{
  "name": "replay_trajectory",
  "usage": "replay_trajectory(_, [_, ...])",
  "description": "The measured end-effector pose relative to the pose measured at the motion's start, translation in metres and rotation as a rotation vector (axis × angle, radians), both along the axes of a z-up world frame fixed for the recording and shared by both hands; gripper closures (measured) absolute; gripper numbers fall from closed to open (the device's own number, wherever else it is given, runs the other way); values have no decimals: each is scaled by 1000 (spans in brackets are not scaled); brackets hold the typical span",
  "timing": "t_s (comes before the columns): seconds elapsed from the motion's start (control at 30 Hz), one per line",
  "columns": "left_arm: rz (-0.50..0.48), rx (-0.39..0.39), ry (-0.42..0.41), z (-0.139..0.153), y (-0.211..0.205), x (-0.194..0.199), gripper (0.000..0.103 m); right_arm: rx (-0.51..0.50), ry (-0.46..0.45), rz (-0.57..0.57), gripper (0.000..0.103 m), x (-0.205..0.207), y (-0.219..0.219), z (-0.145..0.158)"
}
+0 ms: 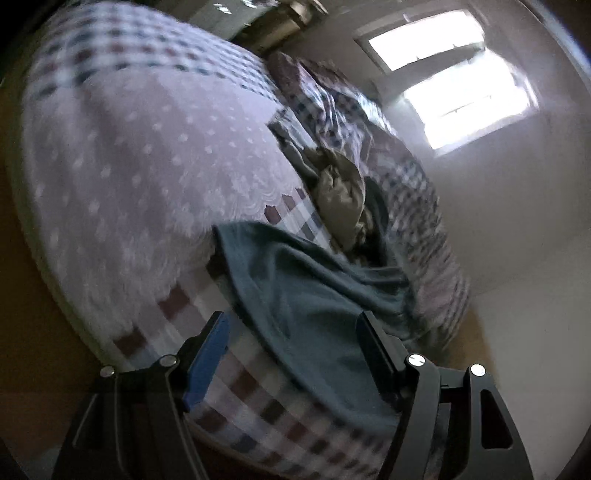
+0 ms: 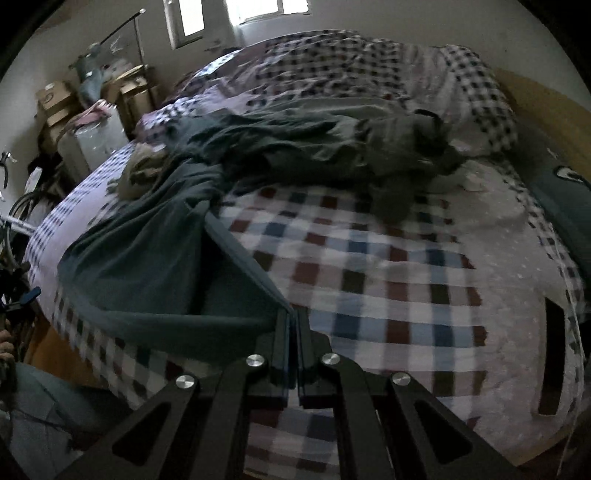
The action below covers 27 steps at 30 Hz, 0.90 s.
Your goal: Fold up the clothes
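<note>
The right gripper (image 2: 293, 314) is pinching a corner of a teal shirt (image 2: 147, 258) lying on a checked bed (image 2: 369, 277); the left gripper (image 1: 291, 332) is hovering spread above it.

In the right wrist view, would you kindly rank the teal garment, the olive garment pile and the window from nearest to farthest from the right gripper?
1. Teal garment: pinched at its edge in the right gripper, spreading left.
2. Olive garment pile: mid-bed, ahead and slightly right.
3. Window: far wall, top of the view, beyond the bed.
</note>
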<state>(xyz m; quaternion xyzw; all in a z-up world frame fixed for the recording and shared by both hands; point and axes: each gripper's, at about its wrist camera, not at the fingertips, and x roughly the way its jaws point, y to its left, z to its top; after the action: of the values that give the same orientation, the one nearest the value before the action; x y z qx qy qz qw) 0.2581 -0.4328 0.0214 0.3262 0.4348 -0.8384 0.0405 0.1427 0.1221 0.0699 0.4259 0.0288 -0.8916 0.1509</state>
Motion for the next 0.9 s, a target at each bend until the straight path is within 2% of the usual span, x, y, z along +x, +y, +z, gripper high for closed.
replay_trajectory(0.07, [-31, -109, -38, 5, -4, -13, 29, 1, 8, -11, 103, -1, 8, 1])
replay_trajectory(0.17, [-136, -162, -59, 0, -4, -34, 29, -8, 10, -39, 103, -4, 23, 2])
replay_trajectory(0.27, [-234, -231, -92, -6, 12, -53, 29, -7, 8, -72, 103, -10, 38, 0])
replay_trajectory(0.37, [-301, -367, -127, -10, 34, -68, 29, -9, 11, -109, 103, -13, 54, -1])
replay_trajectory(0.47, [-332, -357, -129, -15, 43, -80, 29, 2, 3, -135, 103, -15, 70, -3])
replay_trajectory(0.67, [-439, -474, -131, -17, 81, -102, 29, 26, -4, -186, 103, -16, 96, -6])
replay_trajectory(0.77, [-456, -497, -135, -18, 92, -109, 29, 39, -8, -211, 103, -16, 109, -8])
replay_trajectory(0.8, [-458, -488, -132, -18, 94, -110, 33, 43, -9, -220, 103, -16, 114, -9])
replay_trajectory(0.9, [-476, -472, -129, -18, 105, -114, 55, 36, -12, -260, 103, -13, 131, -10])
